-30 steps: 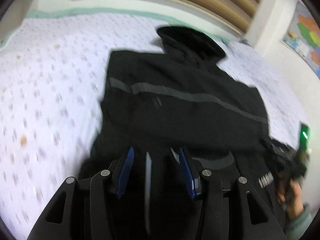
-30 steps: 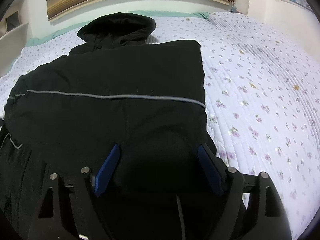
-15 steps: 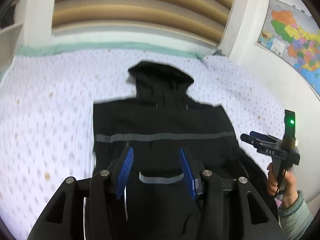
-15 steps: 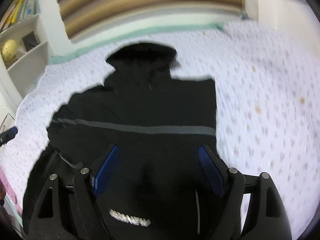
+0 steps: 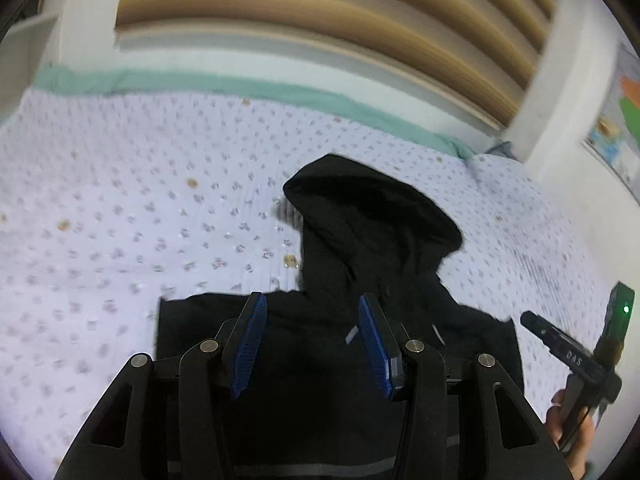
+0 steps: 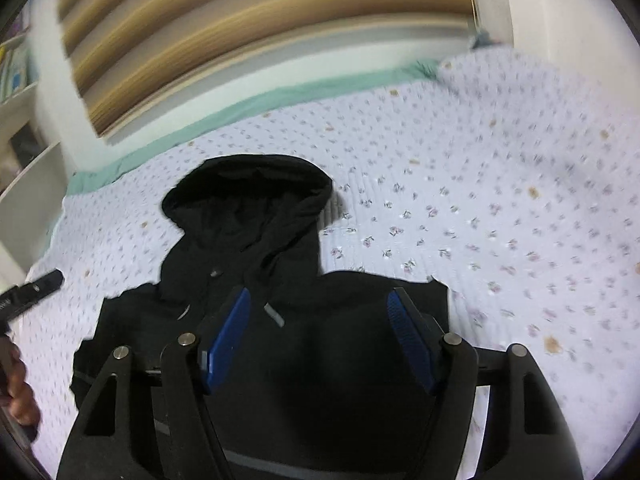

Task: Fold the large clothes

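A black hooded jacket [image 5: 360, 216] lies flat on the bed with its sleeves folded in, so the body is a narrow rectangle and the hood [image 6: 248, 200] points to the headboard. My left gripper [image 5: 313, 300] hovers over the jacket's upper body, open, with nothing pinched between its blue pads. My right gripper [image 6: 320, 294] hangs over the shoulder area beside it; its jaws are closing but stand wide, with only the cloth below showing between them. Each gripper also shows in the other's view: the right gripper [image 5: 532, 322] and the left gripper [image 6: 52, 280].
A pale floral quilt [image 5: 160, 200] covers the bed, with a green sheet edge [image 5: 200, 84] at its far side below a striped headboard wall. White shelves [image 6: 32, 184] stand at the left and a map [image 5: 624, 120] hangs at the right. A person's hand [image 5: 572, 428] holds the right gripper.
Both grippers rose and travelled up the jacket from its lower part toward the hood, so more wall shows now. The right jaws narrowed a little.
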The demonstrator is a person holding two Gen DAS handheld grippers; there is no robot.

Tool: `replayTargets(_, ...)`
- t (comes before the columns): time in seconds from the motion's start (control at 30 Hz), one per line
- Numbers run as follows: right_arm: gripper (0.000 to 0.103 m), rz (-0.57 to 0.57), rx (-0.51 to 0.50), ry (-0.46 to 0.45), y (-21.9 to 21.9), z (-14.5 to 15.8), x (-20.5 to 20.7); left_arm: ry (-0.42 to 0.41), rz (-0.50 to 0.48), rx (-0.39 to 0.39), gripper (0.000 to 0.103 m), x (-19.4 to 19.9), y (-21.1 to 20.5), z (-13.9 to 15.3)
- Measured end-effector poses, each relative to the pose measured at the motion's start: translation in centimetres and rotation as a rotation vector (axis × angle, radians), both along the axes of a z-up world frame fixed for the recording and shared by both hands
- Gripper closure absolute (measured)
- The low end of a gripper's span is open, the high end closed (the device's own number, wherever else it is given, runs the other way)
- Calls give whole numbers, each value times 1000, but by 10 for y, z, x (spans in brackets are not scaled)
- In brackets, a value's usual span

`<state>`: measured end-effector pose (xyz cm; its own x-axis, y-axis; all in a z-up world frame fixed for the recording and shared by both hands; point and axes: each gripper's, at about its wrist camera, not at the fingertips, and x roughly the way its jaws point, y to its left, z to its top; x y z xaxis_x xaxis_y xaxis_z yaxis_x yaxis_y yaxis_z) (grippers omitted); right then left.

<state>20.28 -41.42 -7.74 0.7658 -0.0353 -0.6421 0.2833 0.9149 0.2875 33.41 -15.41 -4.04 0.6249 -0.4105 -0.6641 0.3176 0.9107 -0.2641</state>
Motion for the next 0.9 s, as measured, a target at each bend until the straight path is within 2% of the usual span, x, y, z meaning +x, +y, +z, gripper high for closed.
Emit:
replayTargets(0.17, 28, 12, -23, 16, -15, -19, 57, 13, -3, 27, 54, 64, -20, -35)
replayTargets(0.3, 28, 23, 29, 34, -29, -35, 111, 24, -3, 14, 54, 114, -38, -48)
replayTargets(0.43, 28, 29, 96, 47, -37, -40, 147, 92, 20, -63, 54, 148, -39, -58)
replayTargets(0.5, 28, 28, 96, 85, -37, -41, 160, 123, 6, -91, 54, 158, -41, -61)
replayTargets(0.63, 31, 45, 84, 166, -36, -38, 182, 197, 4, -65, 54, 174, -51, -63)
replayTargets(0.73, 35, 20, 103, 213, -39, -38, 192, 237, 11, -95, 54, 175, -49, -63)
replayTargets(0.77, 38, 7, 117, 233, -41, -40, 196, 254, 14, -99, 54, 176, -47, -65)
replayTargets(0.8, 45, 4, 132, 249, -42, -42, 200, 270, 18, -99, 54, 179, -47, -66)
replayTargets(0.9, 47, 5, 150, 285, -44, -44, 214, 294, 21, -88, 54, 191, -49, -67)
